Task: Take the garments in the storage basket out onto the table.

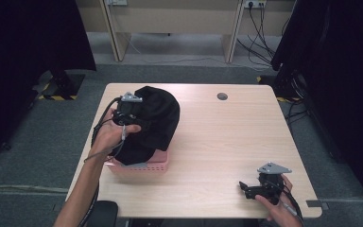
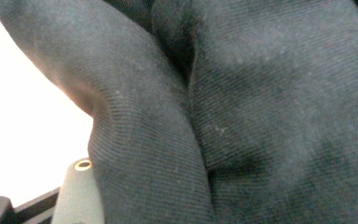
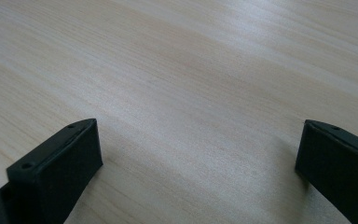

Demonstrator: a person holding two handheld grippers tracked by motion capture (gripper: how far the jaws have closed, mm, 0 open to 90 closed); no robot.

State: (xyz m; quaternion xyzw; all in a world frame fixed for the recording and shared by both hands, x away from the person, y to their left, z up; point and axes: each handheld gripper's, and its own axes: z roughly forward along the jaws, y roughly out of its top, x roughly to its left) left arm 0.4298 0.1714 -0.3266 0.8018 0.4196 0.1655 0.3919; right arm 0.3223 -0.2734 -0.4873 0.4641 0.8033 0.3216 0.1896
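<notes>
Gripping the black garment (image 1: 153, 124) in my left gripper (image 1: 131, 116), its jaws clamped on a fold, I hold it bunched directly above the pink basket (image 1: 139, 166), while my right gripper (image 1: 255, 189) rests wide and empty, well apart.

**Camera placement**

High view: fixed above the person's side, facing forward and down over the whole table (image 1: 227, 142). Left gripper view: pressed close against black cloth (image 2: 242, 116), also seen from above. Right gripper view: low, skimming the bare tabletop between its jaws.
</notes>
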